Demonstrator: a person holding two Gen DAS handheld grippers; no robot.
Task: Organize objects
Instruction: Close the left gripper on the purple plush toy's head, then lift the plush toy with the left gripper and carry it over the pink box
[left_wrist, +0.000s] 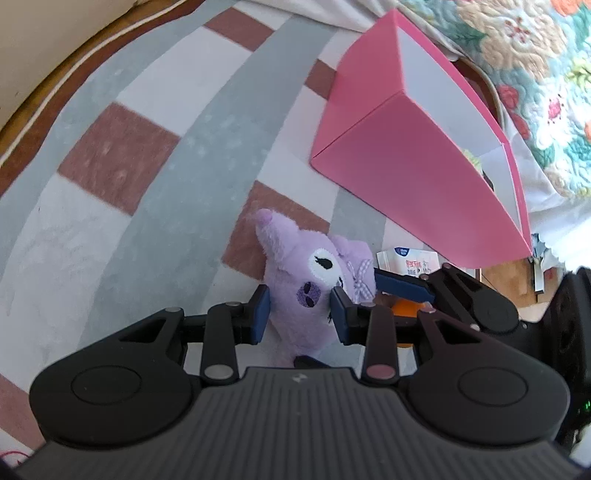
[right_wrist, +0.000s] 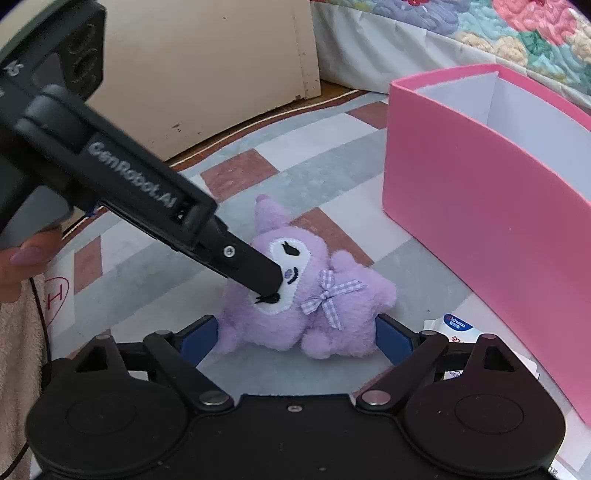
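plush toy under two-handed grip, pink box waiting alongside

plush toy (right_wrist: 295, 299), purple with a gingham bow (right_wrist: 330, 291) and an embroidered face, lies on a checked rug (left_wrist: 122, 155) on the floor. an open pink box (right_wrist: 491, 206), white inside, stands near it on the same rug, beside a floral quilt (left_wrist: 517, 55) hanging from a bed.

left gripper (left_wrist: 300, 314): jaws drawn in and pressing on the toy's head from both sides, plush visibly squeezed between the blue pads. judged a firm hold. in the right wrist view its fingers come down onto the toy's face.

right gripper (right_wrist: 295, 339): jaws spread wide, one pad at each flank of the toy's body. pads sit at the fur's edge; no squeeze shows, so this counts as released.

other items: a small white packet (right_wrist: 456, 328) with blue print lies between toy and box, partly under the right gripper. something orange shows behind the left gripper's linkage; too hidden to identify.

step in hand, as judged: securing the toy for transfer to the box. to do it well, bring the right jaws onto the body low and evenly, avoiding the bow, so the soft filling does not bulge out one side. lift both ends together to keep the toy from sagging, clear the box wall fully, and leave the packet undisturbed.
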